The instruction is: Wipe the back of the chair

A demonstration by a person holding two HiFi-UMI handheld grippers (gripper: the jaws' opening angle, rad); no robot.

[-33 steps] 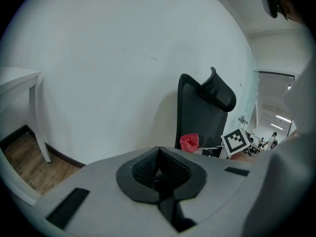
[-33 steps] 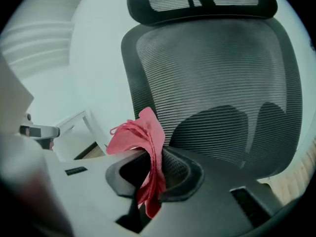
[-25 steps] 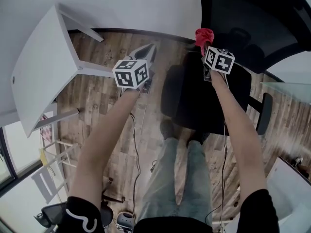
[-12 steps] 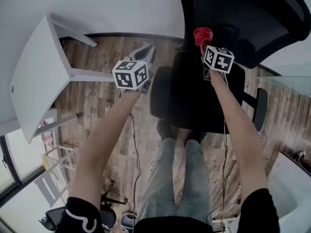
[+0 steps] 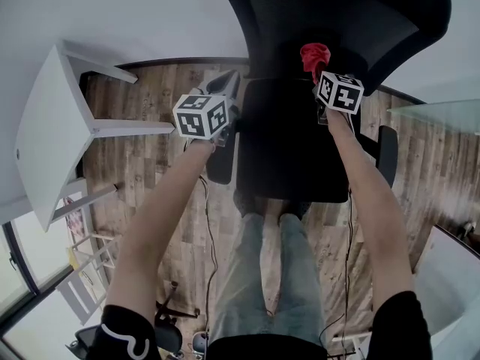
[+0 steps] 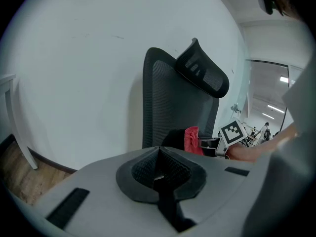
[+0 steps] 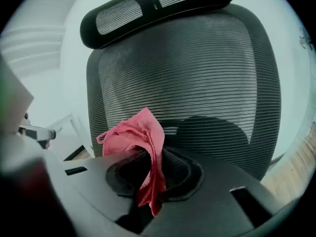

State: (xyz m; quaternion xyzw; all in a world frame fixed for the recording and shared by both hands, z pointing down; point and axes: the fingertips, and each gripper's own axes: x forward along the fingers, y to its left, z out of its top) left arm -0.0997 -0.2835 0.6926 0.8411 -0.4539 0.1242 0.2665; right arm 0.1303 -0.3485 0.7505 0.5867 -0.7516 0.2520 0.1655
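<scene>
The right claw [image 7: 153, 174] pinches a red cloth [image 7: 136, 137] just short of the mesh backrest [image 7: 197, 68] of the black office chair [image 5: 285, 148] at the floor's wall edge, the left claw [image 6: 159, 174] is pressed together and empty, wiping appears not yet begun, and no writing is legible.

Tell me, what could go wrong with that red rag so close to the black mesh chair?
1. The red cloth is only pinched in the right gripper, with a loose bunch standing above the jaws. Dragging it over the ribbed black mesh chair back might tug it free.
2. The left gripper is shut on nothing and is not bracing the chair, so the chair may swivel away under pressure.
</scene>
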